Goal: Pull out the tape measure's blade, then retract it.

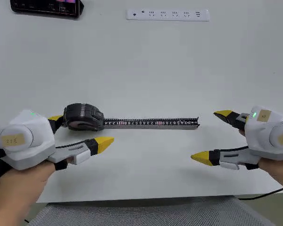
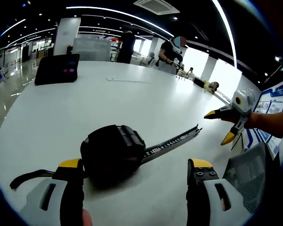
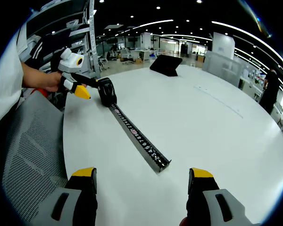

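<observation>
Spotted rounded, ribbed black tape measure (image 1: pixel 83 117) near tabletop's (image 1: pixel 146 70) front edge, flat printed blade (image 1: pixel 151 123) out; caught left gripper (image 1: pixel 81 129) gaping around it, right gripper (image 1: pixel 207 135) gaping near the tip; power strip (image 1: pixel 167 14) along far edge

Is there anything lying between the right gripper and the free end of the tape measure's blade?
Nothing visible. Only bare table lies between the open right gripper and the blade's end, which rests flat on the table.
</observation>
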`<state>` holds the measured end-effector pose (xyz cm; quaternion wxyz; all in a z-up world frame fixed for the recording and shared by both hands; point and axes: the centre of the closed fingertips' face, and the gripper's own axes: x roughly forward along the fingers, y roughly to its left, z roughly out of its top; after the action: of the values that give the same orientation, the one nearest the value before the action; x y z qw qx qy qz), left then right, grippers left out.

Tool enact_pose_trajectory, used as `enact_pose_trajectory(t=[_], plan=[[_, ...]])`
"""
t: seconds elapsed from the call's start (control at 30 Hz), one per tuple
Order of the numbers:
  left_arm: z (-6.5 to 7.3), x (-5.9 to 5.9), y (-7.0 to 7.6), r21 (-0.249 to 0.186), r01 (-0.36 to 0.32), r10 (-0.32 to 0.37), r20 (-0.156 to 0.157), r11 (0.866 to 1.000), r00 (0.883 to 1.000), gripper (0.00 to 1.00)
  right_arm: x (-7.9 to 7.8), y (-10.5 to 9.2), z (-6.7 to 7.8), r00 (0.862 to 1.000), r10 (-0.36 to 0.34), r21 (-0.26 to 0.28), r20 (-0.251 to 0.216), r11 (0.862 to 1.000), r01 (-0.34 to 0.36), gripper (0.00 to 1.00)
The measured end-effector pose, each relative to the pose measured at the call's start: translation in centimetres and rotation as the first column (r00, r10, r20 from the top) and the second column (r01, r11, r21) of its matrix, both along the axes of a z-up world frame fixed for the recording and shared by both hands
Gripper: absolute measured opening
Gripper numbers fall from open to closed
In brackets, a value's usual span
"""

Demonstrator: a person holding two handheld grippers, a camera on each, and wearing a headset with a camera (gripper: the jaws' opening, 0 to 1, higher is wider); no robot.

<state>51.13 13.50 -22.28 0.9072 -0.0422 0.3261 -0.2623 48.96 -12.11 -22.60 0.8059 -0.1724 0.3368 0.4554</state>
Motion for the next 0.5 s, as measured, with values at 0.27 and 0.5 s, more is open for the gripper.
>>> enact_pose_trajectory(t=[0.27,0.5], plan=[[-0.24,0.46,0.03,0.031,-0.036,0.036,-0.002,0.999,0.999,0.86,0.5,-0.15,-0.4,0.999,0.034,-0.019,-0.012,0.999,-0.035,0.74],[-0.36,0.85,0.09,0.047,-0.063,0.063,-0.001,0.997,0.998,0.86,0.54,-0.09,-0.79,0.998,0.066,-0.034,-0.026,0.997,-0.066,0.7]])
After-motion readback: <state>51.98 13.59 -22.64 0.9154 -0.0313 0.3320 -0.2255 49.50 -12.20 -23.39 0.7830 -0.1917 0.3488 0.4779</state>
